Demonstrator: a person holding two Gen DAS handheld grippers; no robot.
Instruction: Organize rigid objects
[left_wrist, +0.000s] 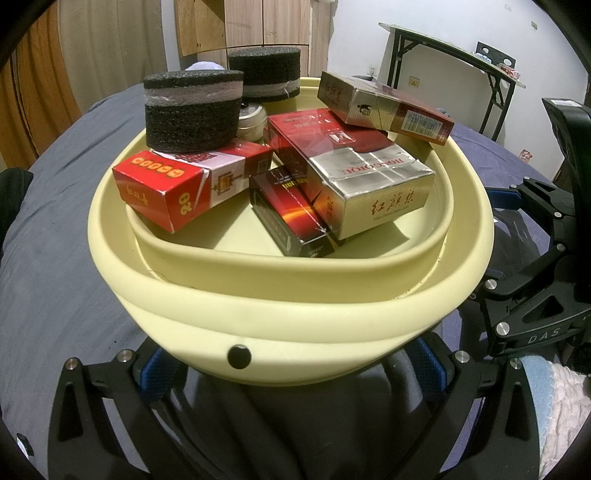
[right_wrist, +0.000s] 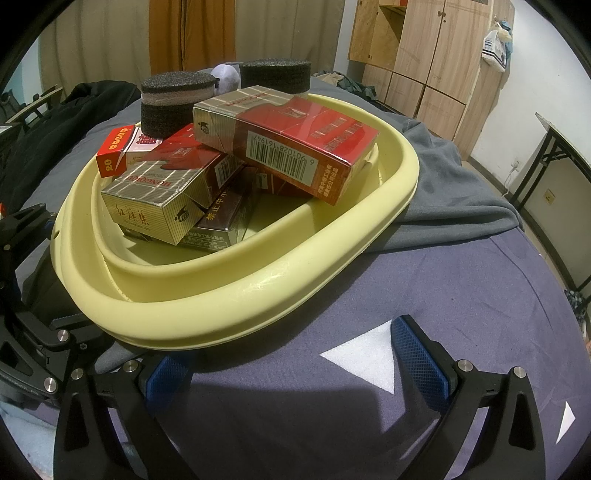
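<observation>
I am holding two grippers over a bed covered with a blue-grey sheet (right_wrist: 461, 280). One pale yellow basin (left_wrist: 295, 310) is sitting on it, and the task's rigid objects are lying inside. Counted contents: five boxes, two foam cylinders and one small round tin. The red box marked 88 (left_wrist: 173, 188) is lying at the left of the basin with one dark foam cylinder (left_wrist: 192, 110) standing on it; the second foam cylinder (left_wrist: 266, 72) is standing at the far rim. The small round tin (left_wrist: 251, 118) is sitting between them. The large red-and-silver carton (left_wrist: 354, 170) is lying in the middle, the dark box with an orange streak (left_wrist: 288, 210) is leaning against its near side, and the red-and-gold carton (left_wrist: 384, 105) is resting on top at the far right, tilted. A fifth, brown box (right_wrist: 218, 225) is showing under the stack. My left gripper (left_wrist: 291, 369) is spread wide, both fingers flanking the near wall of the basin. My right gripper (right_wrist: 295, 362) is also spread wide, gripping nothing, hovering over the sheet just right of the basin.
</observation>
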